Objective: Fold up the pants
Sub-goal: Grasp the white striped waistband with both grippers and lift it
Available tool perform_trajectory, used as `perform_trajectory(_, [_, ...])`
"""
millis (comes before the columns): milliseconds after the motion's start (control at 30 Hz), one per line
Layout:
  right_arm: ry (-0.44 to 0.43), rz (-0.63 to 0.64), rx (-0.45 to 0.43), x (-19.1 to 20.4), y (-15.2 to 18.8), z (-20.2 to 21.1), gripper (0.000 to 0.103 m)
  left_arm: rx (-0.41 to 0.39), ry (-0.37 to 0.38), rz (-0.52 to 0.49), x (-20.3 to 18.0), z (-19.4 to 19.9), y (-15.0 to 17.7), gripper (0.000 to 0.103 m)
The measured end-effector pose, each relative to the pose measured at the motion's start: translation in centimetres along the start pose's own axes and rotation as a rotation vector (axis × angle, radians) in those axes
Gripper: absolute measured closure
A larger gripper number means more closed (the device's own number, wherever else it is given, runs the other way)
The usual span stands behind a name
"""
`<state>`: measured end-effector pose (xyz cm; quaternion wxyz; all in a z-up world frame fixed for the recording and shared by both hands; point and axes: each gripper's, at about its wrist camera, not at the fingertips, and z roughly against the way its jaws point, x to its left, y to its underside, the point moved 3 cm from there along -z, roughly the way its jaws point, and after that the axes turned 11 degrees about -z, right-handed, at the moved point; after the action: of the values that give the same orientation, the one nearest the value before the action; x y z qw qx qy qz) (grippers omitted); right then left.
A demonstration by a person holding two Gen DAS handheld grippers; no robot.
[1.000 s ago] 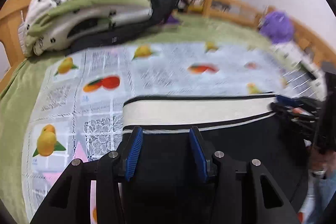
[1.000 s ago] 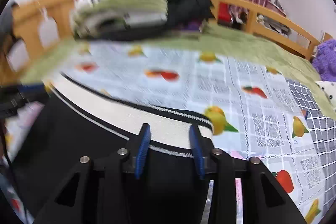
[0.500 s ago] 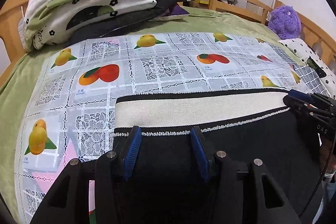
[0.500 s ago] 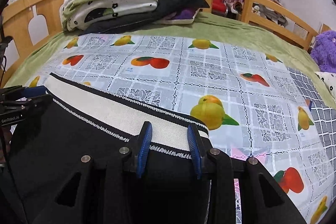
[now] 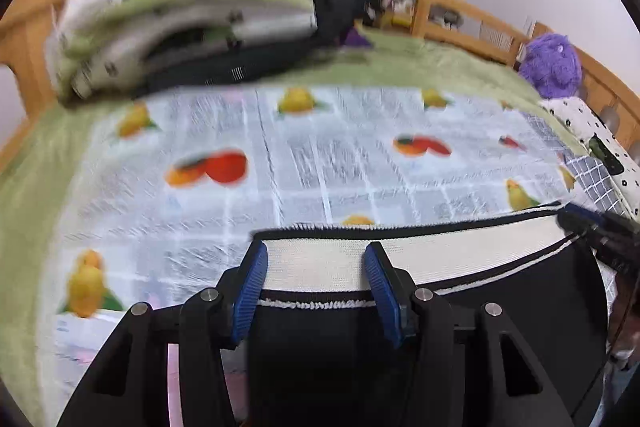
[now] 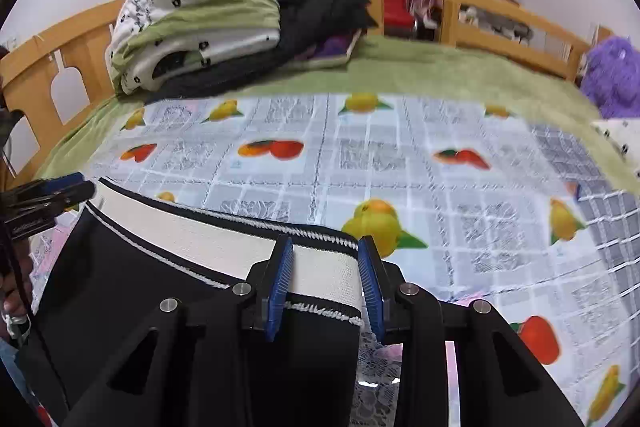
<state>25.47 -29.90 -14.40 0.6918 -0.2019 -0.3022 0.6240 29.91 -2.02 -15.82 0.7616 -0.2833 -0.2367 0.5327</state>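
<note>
Black pants (image 5: 320, 347) with a wide cream waistband (image 5: 460, 251) lie flat on the fruit-print sheet (image 5: 320, 155). My left gripper (image 5: 314, 249) stands over the waistband's left end. Its jaws are opening, and the band lies flat and unpinched between the blue pads (image 5: 252, 275). At the other end of the waistband (image 6: 192, 227), my right gripper (image 6: 325, 243) is open around the band's right corner, with the cloth flat between its fingers. Each view shows the other gripper at the band's far end: the right gripper (image 5: 576, 217) and the left gripper (image 6: 60, 193).
A folded green-and-white quilt (image 6: 192, 27) and a black jacket (image 6: 320, 7) are piled at the head of the bed. A wooden rail (image 6: 480, 3) runs round the far side. A purple plush toy (image 5: 552, 67) sits at the right. A person's hand (image 6: 12, 303) shows at the left edge.
The left gripper has slid forward from the black cloth onto the cream waistband, and its fingers stand wider apart. The right gripper's tips also sit further up the band.
</note>
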Motion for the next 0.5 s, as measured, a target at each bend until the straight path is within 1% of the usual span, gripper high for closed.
perform_trajectory(33, [0.018,0.008,-0.008,0.0,0.5,-1.0,0.07,0.012,-0.016,-0.004,-0.1,-1.0,0.2,0.052])
perform_trajectory(67, [0.011,0.005,-0.019,-0.2,0.5,-1.4,0.07,0.018,-0.022,-0.006,-0.2,-1.5,0.4,0.052])
perform_trajectory(133, [-0.022,-0.036,0.016,-0.8,0.0,-1.6,0.07,0.011,-0.025,-0.009,-0.3,-1.6,0.5,0.052])
perform_trajectory(267, [-0.084,-0.1,0.039,-1.8,0.0,-1.9,0.07,0.011,0.015,0.024,0.4,-1.6,0.7,0.051])
perform_trajectory(333, [-0.077,-0.093,0.04,-1.7,0.1,-1.9,0.067,0.02,0.019,0.032,0.6,-1.2,0.9,0.05])
perform_trajectory(400, [-0.06,-0.073,0.033,-1.4,0.1,-1.5,0.067,0.035,0.032,0.041,0.8,-0.6,1.1,0.05])
perform_trajectory(467, [-0.041,-0.079,0.031,-1.6,0.1,-0.6,0.058,0.057,0.064,0.06,1.1,0.6,2.0,0.049])
perform_trajectory(500, [-0.055,-0.088,0.035,-1.9,0.3,0.1,0.056,0.074,0.085,0.058,1.2,1.0,2.4,0.049])
